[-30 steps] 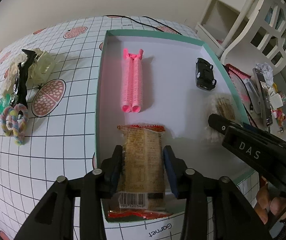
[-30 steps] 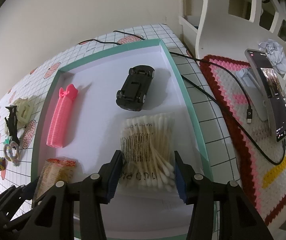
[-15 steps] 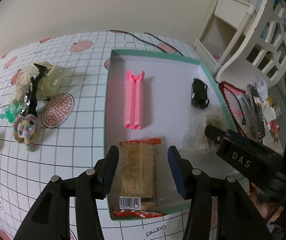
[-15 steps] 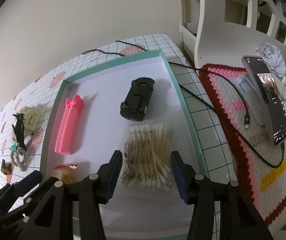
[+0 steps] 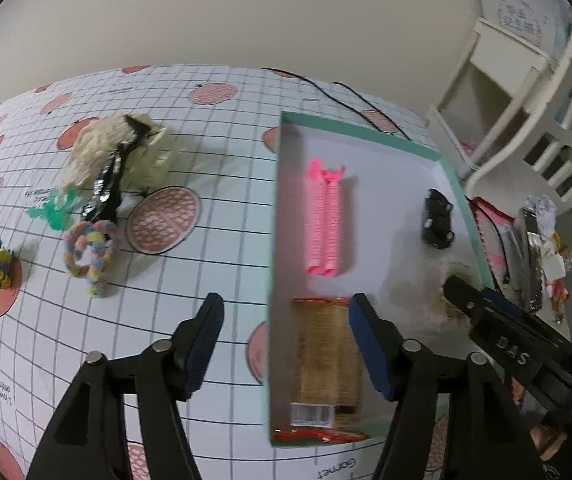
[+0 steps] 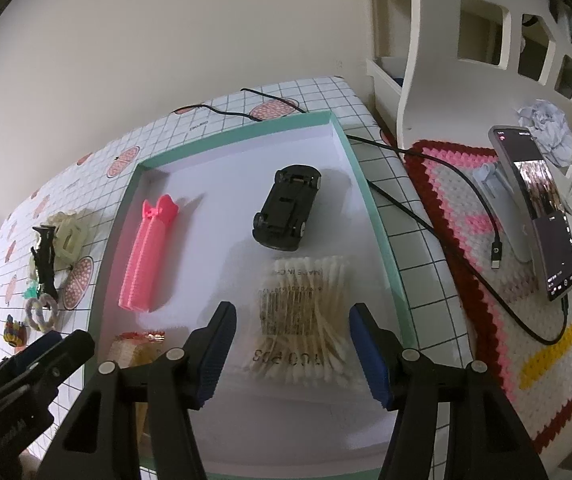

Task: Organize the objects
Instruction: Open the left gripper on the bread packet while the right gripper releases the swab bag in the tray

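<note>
Both grippers hover with jaws apart and empty, the left gripper [image 5: 284,334] over the tray's [image 5: 276,216] edge, so I'd swing it wide toward the pastel scrunchie [image 5: 88,250] lying loose on the table [image 5: 226,248].

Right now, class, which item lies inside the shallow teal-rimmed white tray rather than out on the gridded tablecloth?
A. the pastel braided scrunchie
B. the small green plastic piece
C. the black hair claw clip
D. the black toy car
D: the black toy car lies on the white floor of the teal-rimmed tray, beyond the bag of cotton swabs; the other three lie on the tablecloth outside it.
</note>
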`<state>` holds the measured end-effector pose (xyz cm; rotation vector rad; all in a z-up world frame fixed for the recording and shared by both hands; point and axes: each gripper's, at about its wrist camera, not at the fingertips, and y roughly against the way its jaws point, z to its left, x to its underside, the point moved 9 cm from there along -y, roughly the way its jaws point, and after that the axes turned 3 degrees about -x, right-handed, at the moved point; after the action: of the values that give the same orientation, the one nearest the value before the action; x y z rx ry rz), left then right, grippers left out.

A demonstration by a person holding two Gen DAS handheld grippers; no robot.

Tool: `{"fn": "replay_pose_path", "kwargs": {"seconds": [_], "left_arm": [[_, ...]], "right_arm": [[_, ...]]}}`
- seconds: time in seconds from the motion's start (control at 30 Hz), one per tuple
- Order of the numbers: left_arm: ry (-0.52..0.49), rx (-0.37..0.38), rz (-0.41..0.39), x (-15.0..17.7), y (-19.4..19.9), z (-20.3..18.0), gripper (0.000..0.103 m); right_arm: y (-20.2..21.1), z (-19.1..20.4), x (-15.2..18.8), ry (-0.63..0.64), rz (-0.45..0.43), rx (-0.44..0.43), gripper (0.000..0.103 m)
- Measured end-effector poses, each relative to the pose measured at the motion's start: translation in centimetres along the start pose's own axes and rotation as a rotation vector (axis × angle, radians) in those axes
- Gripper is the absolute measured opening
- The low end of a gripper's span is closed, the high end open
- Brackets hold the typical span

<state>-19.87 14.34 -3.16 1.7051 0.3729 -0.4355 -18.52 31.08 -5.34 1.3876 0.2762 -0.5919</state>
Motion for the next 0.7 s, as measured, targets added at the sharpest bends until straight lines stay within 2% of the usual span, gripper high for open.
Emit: {"fn": "replay_pose_path", "kwargs": {"seconds": [0.1, 0.13, 0.17, 0.27, 0.37, 0.43, 0.47, 0.7], "left_arm": [[0.008, -0.031, 0.000, 0.1, -0.1, 0.8, 0.072], [0.009, -0.038, 0.001, 0.2, -0.2, 1.0, 0.085], [0.013, -0.043, 0.002, 0.2, -0.3, 1.2, 0.090], [0.023, -0.061, 0.000, 0.2, -0.3, 1.8, 0.090], [0.040, -0.072, -0.004, 0.1, -0.2, 2.4, 0.090], [0.044, -0.082, -0.009, 0.0, -0.2, 2.7, 0.090], [0.045, -0.087, -0.010, 0.0, -0.2, 2.7, 0.090], [0.064, -0.113, -0.017, -0.1, 0.0, 3.5, 0.090]], "right_arm": [[-0.1, 0.2, 0.0, 0.013, -0.001, 0.003, 0.070], [-0.1, 0.3, 0.1, 0.018, -0.001, 0.003, 0.071], [-0.1, 0.3, 0.1, 0.022, -0.001, 0.000, 0.073], [-0.1, 0.4, 0.0, 0.028, -0.008, 0.001, 0.079], [-0.1, 0.4, 0.0, 0.023, -0.008, -0.003, 0.080], [-0.2, 0.4, 0.1, 0.024, -0.005, -0.005, 0.084], [-0.2, 0.4, 0.1, 0.025, -0.006, -0.007, 0.090], [-0.2, 0.4, -0.1, 0.031, -0.019, -0.001, 0.103]]}}
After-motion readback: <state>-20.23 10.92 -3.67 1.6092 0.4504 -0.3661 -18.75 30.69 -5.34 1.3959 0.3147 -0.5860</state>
